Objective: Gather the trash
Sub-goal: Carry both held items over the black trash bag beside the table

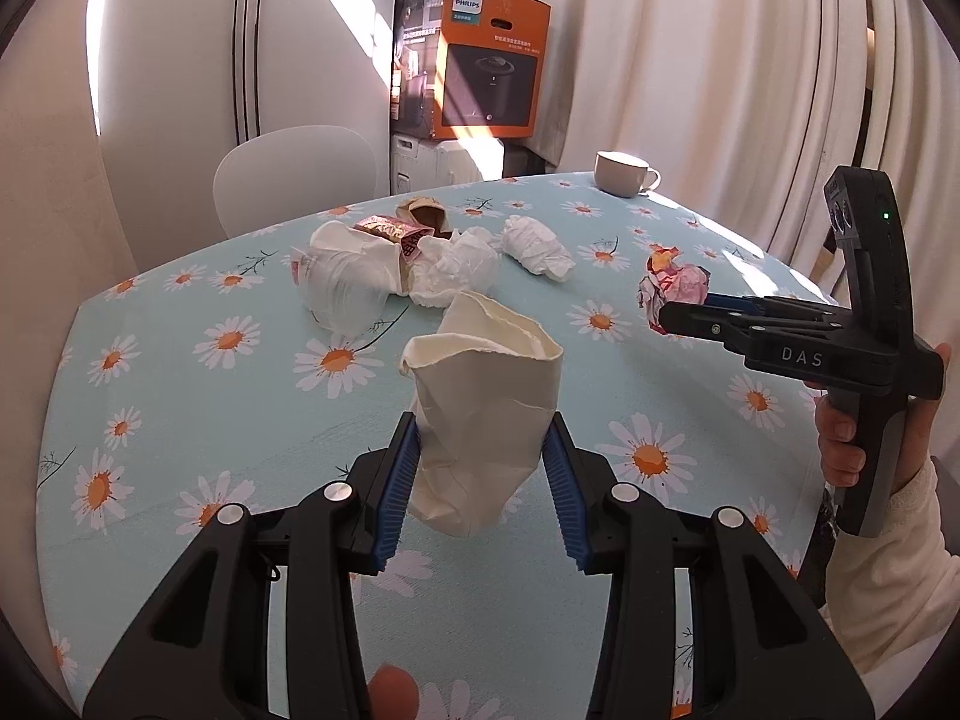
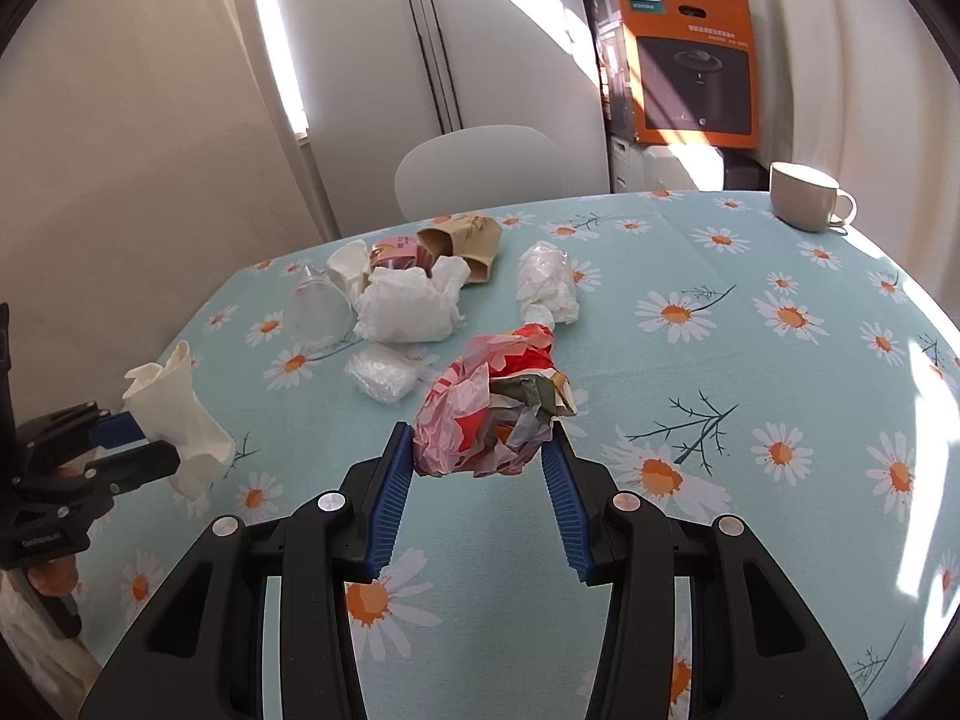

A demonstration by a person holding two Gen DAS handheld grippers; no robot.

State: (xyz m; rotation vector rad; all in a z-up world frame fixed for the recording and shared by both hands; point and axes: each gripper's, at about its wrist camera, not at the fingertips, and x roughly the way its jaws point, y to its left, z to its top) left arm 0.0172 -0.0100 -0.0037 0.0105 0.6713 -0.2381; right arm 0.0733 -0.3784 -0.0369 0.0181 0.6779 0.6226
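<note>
Nearest in the left wrist view: the left gripper, blue-padded fingers clamped on a crumpled cream paper cup, which is lifted clear of the table. In the right wrist view the right gripper pinches a crushed pink-and-red printed wrapper ball, likewise held above the cloth. A hand in a cream sleeve grips the right tool's handle at the right edge.

Surface: a table under a pale blue tablecloth printed with white-and-orange daisies, sunlit along its right side.

Mid-table, left of centre, the remaining litter lies bunched together: a small clear crinkled plastic wad nearest, then a wad of white tissue, a clear plastic cup on its side, a pink snack wrapper, and a squashed brown paper cup farthest. A twisted white tissue bundle sits just right of the heap (apart from it).

Far right corner: an upright cream ceramic mug.

Beyond the table: a white rounded chair back, pale cabinet doors, cream curtains, and an orange-and-black Philips appliance box stacked on white cartons.
</note>
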